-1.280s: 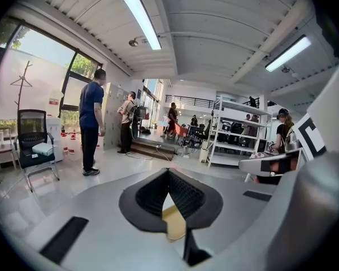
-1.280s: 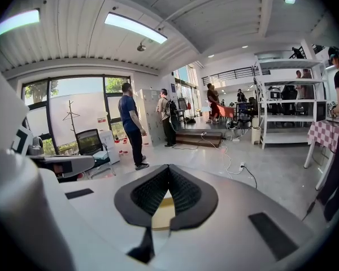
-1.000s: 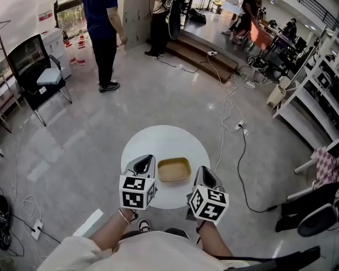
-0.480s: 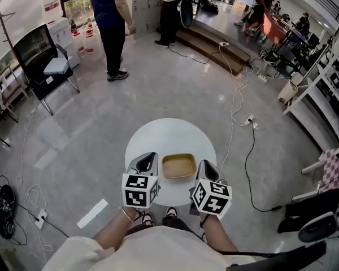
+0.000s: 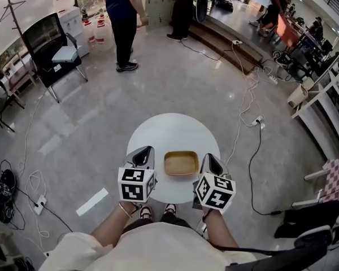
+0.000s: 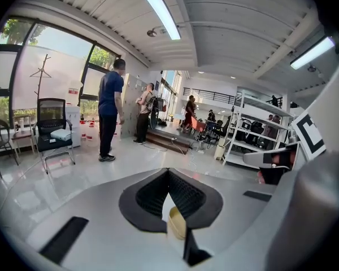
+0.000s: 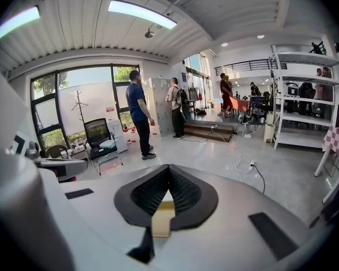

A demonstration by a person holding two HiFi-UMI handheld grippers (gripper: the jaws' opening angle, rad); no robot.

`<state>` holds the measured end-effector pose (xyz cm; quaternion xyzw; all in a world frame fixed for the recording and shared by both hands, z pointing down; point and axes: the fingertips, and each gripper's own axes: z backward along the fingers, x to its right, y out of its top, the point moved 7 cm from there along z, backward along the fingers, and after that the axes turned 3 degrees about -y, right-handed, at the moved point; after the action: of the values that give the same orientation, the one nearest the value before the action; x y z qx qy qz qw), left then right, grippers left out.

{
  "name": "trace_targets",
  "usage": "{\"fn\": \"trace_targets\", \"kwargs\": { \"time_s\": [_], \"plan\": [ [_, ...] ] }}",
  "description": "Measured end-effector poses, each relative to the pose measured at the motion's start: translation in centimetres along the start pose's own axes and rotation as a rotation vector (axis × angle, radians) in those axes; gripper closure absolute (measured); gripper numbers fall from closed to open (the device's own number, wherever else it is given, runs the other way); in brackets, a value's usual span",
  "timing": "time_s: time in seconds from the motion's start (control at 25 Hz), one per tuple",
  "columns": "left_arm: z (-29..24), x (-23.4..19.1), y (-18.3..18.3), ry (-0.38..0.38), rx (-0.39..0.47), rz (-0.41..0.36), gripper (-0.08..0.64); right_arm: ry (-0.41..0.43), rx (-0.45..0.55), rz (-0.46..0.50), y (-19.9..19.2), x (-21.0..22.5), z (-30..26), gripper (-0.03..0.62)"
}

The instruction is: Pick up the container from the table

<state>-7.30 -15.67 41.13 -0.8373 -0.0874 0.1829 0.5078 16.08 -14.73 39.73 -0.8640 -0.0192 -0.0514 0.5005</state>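
Note:
A shallow tan rectangular container lies on the near half of a round white table. My left gripper hovers just left of it and my right gripper just right of it, both pointing away from me and tilted down. Neither touches the container. In the left gripper view the dark pads of the left gripper meet at the tip, and a tan sliver of the container shows below them. The right gripper looks the same, with the container glimpsed under its closed tips.
A person in blue stands on the grey floor beyond the table, and others are further back. A black chair is at the far left, white shelving at the right. Cables trail across the floor right of the table.
Both grippers have edged forward and a little lower on either side of the container. The container has stayed in place, and the head view has shifted.

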Motion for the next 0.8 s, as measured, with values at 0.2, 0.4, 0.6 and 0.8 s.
{"fn": "trace_targets", "kwargs": {
  "time_s": [0.2, 0.4, 0.6, 0.8],
  "plan": [
    [-0.6, 0.4, -1.2, 0.014, -0.037, 0.013, 0.545, 0.004, -0.046, -0.007, -1.3, 0.9, -0.4, 0.568],
    [-0.9, 0.9, -1.9, 0.012, -0.072, 0.001, 0.545, -0.001, -0.080, -0.032, -2.5, 1.5, -0.7, 0.568],
    [-1.4, 1.1, -3.0, 0.017, -0.103, 0.008, 0.545, 0.005, -0.108, -0.040, -3.6, 1.9, -1.2, 0.568],
    [-1.9, 1.3, -4.4, 0.028, -0.137, 0.026, 0.545, 0.005, -0.156, -0.028, -5.1, 2.6, -1.7, 0.568]
  ]
}}
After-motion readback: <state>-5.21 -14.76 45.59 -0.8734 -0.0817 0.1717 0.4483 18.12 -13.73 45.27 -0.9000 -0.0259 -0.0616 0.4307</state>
